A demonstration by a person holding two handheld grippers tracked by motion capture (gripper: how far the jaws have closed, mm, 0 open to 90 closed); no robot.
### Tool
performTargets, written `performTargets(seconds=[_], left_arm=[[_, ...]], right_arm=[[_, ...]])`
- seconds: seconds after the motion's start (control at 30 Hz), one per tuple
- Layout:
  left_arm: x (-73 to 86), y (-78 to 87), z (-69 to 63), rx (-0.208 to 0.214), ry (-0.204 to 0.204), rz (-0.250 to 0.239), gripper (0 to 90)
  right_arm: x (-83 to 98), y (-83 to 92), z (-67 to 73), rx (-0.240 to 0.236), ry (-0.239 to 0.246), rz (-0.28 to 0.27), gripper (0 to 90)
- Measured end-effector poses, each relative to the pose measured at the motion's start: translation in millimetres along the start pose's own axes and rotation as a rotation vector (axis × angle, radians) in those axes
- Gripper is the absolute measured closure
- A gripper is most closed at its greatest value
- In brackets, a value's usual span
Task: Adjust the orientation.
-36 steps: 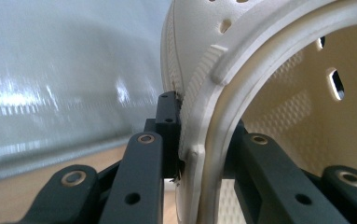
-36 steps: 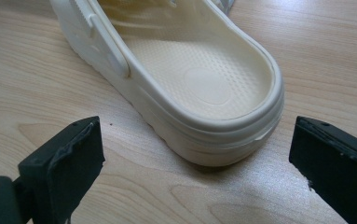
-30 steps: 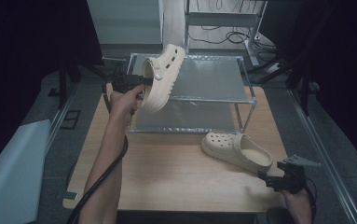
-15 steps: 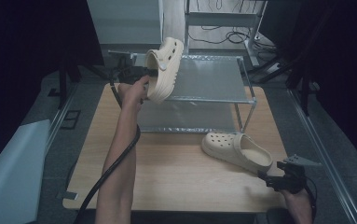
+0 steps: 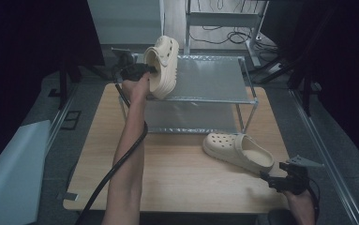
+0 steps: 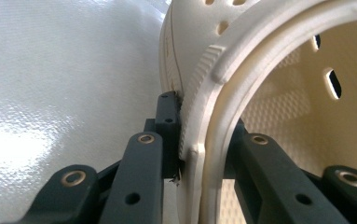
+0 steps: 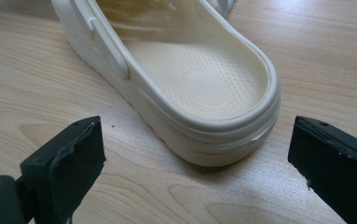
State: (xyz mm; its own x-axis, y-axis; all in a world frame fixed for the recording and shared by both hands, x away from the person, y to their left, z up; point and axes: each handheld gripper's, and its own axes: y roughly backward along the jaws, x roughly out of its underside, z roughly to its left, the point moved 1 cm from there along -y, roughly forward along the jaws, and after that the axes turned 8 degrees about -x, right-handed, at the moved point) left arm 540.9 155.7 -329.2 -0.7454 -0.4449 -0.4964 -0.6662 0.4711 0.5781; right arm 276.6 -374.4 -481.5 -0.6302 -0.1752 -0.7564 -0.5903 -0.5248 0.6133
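A cream clog (image 5: 162,65) hangs tilted over the left end of the metal rack's top shelf (image 5: 210,79), toe up and away from me. My left gripper (image 5: 145,71) is shut on its side wall (image 6: 199,140), one jaw outside and one inside the shoe. The second cream clog (image 5: 237,151) lies upright on the wooden table (image 5: 177,173), its heel (image 7: 223,140) toward me. My right gripper (image 5: 272,177) stands open just short of that heel, with its fingertips (image 7: 71,168) apart on either side and touching nothing.
The two-tier metal rack has a lower shelf (image 5: 191,117) and a front right leg (image 5: 252,112) near the lying clog. A black cable (image 5: 116,168) trails from my left gripper along the forearm. A pale sheet (image 5: 8,168) lies off the table's left.
My left gripper has carried the clog away from me and a little right, over the top shelf's left end, tipping it more upright. The right gripper and the lying clog have stayed put.
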Motion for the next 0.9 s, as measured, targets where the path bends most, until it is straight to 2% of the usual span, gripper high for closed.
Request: performTargets(seconds=[0.1,0.17,0.3,0.37,0.47,0.5,0.53,0.63,0.7,0.73,0.77,0.8,0.87,0.9], left_arm=[[0.6,-3.4,0.1,-0.018,0.004,-0.002,75.9],[0.4,-3.9,0.7,-0.022,0.019,-0.024,75.9],[-1.9,-5.4,-2.0,-0.047,0.009,-0.033,75.8],[-2.3,-5.8,-3.5,-0.067,0.008,-0.052,75.5],[-0.6,-7.6,-3.6,-0.062,0.008,-0.058,73.7],[-0.6,-7.6,-3.6,-0.062,0.008,-0.058,70.5],[0.2,-8.1,-3.4,-0.02,0.025,-0.063,67.3],[0.7,-8.4,-7.5,-0.016,0.012,-0.067,60.4],[1.6,-10.4,-13.7,0.017,0.006,-0.057,53.7],[1.6,-10.4,-13.7,0.017,0.006,-0.057,50.9],[3.0,-11.9,-19.9,0.006,-0.022,-0.054,48.9],[3.6,-12.7,-22.7,0.002,-0.031,-0.053,47.4],[4.2,-13.7,-24.7,-0.001,-0.038,-0.05,45.7],[5.2,-15.8,-27.2,0.002,-0.048,-0.04,41.3]], right_arm=[[-0.2,-0.1,0.3,-0.001,0.002,0.001,3.6],[-0.1,-0.3,0.2,-0.001,0.001,0.001,3.6],[0.0,0.3,0.1,-0.001,0.001,0.0,3.7],[0.3,0.3,-0.4,0.0,-0.001,-0.001,3.8],[0.5,0.3,-0.4,-0.001,-0.001,0.0,3.8],[0.5,0.3,-0.4,-0.001,-0.001,0.0,3.8],[0.4,0.3,-0.4,-0.001,-0.001,0.0,3.9],[0.3,0.1,-0.2,-0.002,-0.001,0.003,3.9],[0.2,-0.3,0.3,-0.003,0.003,0.005,3.9],[0.2,-0.3,0.3,-0.003,0.003,0.005,3.9],[0.2,-0.5,0.5,-0.002,0.002,0.003,3.9],[0.2,-0.4,0.5,-0.002,0.002,0.003,4.0],[0.3,-0.3,0.4,-0.002,0.002,0.003,4.0],[0.3,0.1,0.1,-0.002,0.004,0.003,4.0]])
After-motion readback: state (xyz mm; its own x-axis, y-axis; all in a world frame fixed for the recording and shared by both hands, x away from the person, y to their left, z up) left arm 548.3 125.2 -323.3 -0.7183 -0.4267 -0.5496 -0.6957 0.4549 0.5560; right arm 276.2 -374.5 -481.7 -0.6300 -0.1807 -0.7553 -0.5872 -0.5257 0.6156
